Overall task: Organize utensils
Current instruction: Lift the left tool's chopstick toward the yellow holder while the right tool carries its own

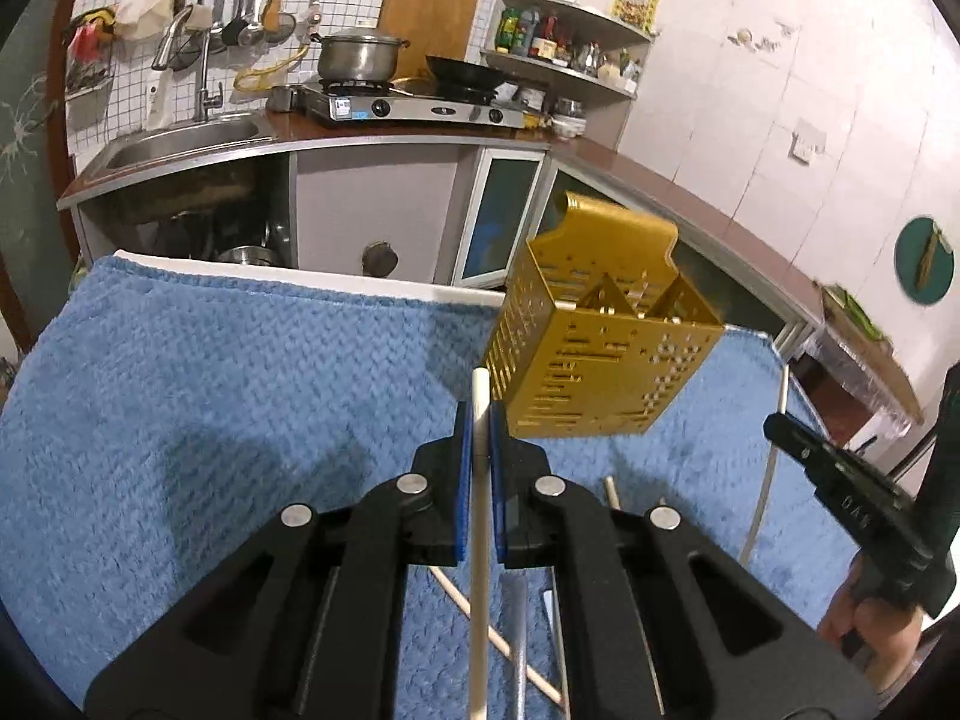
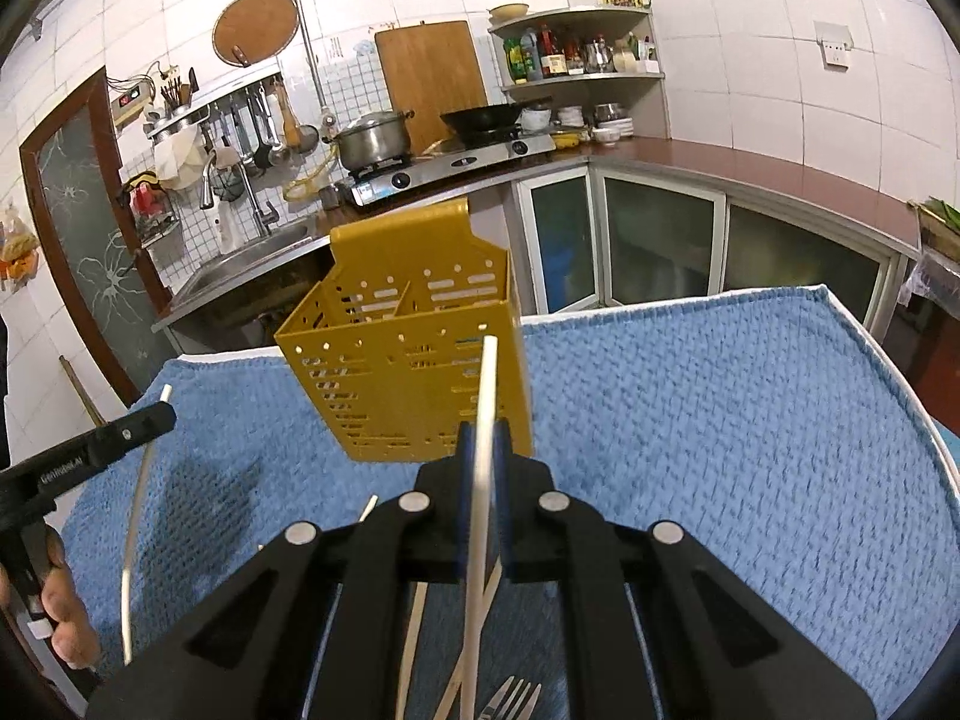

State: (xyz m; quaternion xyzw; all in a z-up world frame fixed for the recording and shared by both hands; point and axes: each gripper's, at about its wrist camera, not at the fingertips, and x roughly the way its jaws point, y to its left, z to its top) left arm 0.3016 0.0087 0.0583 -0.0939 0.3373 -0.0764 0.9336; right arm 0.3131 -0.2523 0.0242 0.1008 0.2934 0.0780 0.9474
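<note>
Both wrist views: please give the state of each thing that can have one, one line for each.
left gripper: shut on a white chopstick.
right gripper: shut on another white chopstick.
gold utensil holder: upright on the blue towel, top open; no utensil visible inside.
wooden chopsticks: lying loose on the towel.
fork: lying on the towel.
pot: lid on, on the stove.
</note>
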